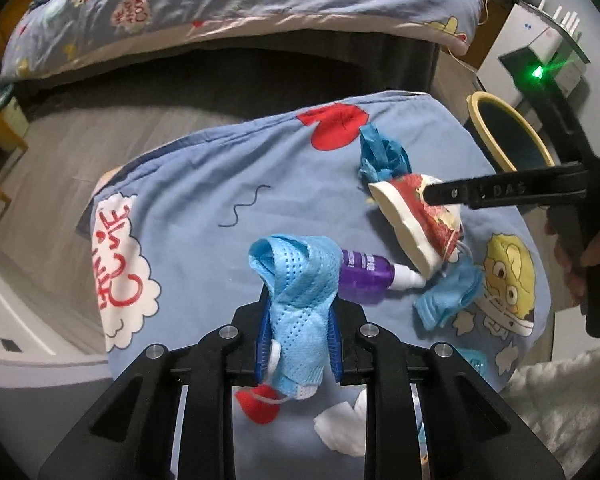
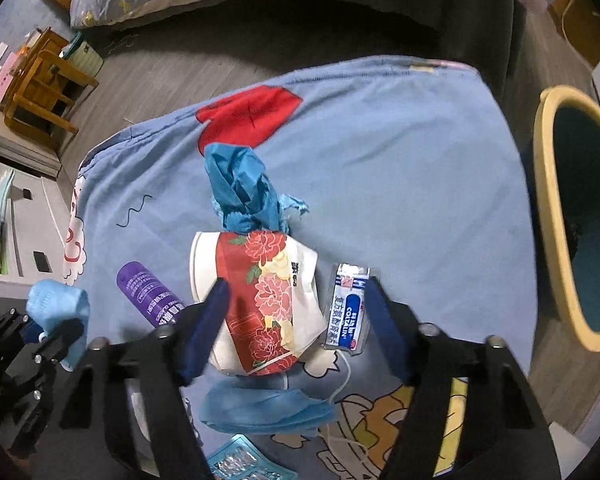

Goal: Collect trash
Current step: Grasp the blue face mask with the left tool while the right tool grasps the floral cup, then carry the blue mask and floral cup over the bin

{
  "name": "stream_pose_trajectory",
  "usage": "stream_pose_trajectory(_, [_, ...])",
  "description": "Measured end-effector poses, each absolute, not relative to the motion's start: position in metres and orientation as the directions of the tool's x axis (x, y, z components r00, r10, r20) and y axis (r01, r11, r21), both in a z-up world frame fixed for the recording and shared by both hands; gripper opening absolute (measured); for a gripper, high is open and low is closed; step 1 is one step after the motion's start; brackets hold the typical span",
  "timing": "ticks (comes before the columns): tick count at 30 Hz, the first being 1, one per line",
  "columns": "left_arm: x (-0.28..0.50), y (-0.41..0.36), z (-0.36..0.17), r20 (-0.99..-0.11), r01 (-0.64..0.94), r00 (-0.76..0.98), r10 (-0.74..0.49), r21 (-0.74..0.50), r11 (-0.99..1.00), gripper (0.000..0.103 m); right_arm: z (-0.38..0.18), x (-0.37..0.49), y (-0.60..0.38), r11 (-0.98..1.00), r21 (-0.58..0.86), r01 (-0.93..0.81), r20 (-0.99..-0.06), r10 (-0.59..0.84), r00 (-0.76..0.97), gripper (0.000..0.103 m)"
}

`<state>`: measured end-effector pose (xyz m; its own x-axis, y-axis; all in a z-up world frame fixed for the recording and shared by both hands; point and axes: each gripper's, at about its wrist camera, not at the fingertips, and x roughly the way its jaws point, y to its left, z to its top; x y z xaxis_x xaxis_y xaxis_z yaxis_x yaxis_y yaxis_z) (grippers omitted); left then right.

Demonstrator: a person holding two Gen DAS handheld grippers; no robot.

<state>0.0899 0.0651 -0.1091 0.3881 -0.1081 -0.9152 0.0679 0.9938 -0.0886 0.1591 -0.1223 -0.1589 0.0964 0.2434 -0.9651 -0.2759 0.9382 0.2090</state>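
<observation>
My left gripper (image 1: 298, 320) is shut on a light blue face mask (image 1: 296, 292), held above the blue cartoon cloth (image 1: 220, 168); it also shows in the right wrist view (image 2: 58, 312). My right gripper (image 2: 292, 304) is open, its fingers on either side of a crushed red-flowered paper cup (image 2: 264, 304), which also shows in the left wrist view (image 1: 420, 220). A purple spray bottle (image 2: 146, 294), a crumpled blue glove (image 2: 244, 190), a medicine sachet (image 2: 348, 312) and another blue mask (image 2: 264, 408) lie on the cloth.
A yellow-rimmed bin (image 2: 576, 216) with a dark teal inside stands right of the cloth. A white tissue (image 1: 340, 428) and a blister pack (image 2: 244, 462) lie near the front. A bed (image 1: 228, 4) is behind, wooden furniture (image 2: 40, 88) at far left.
</observation>
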Motion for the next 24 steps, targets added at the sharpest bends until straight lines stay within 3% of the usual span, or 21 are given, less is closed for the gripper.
stream_pose_trajectory(1, [0.085, 0.066, -0.109, -0.915, 0.067, 0.390, -0.106, -0.087, 0.994, 0.024, -0.161, 0.159, -0.123, 0.938, 0.215, -0.273, -0.966, 0.246, 0.085, 0.040])
stream_pose_trajectory(3, [0.088, 0.060, -0.111, -0.915, 0.068, 0.392, -0.097, -0.077, 0.995, 0.024, -0.164, 0.159, -0.124, 0.938, 0.225, -0.263, -0.966, 0.250, 0.066, 0.023])
stream_pose_trajectory(6, [0.089, 0.063, -0.112, -0.913, 0.064, 0.397, -0.094, -0.074, 0.995, 0.024, -0.160, 0.158, -0.125, 0.936, 0.229, -0.268, -0.963, 0.257, 0.076, 0.015])
stream_pose_trajectory(24, [0.099, 0.065, -0.088, -0.875, 0.023, 0.472, -0.110, -0.112, 0.993, 0.024, -0.064, 0.131, -0.130, 0.885, 0.192, -0.424, -0.898, 0.333, 0.288, 0.011])
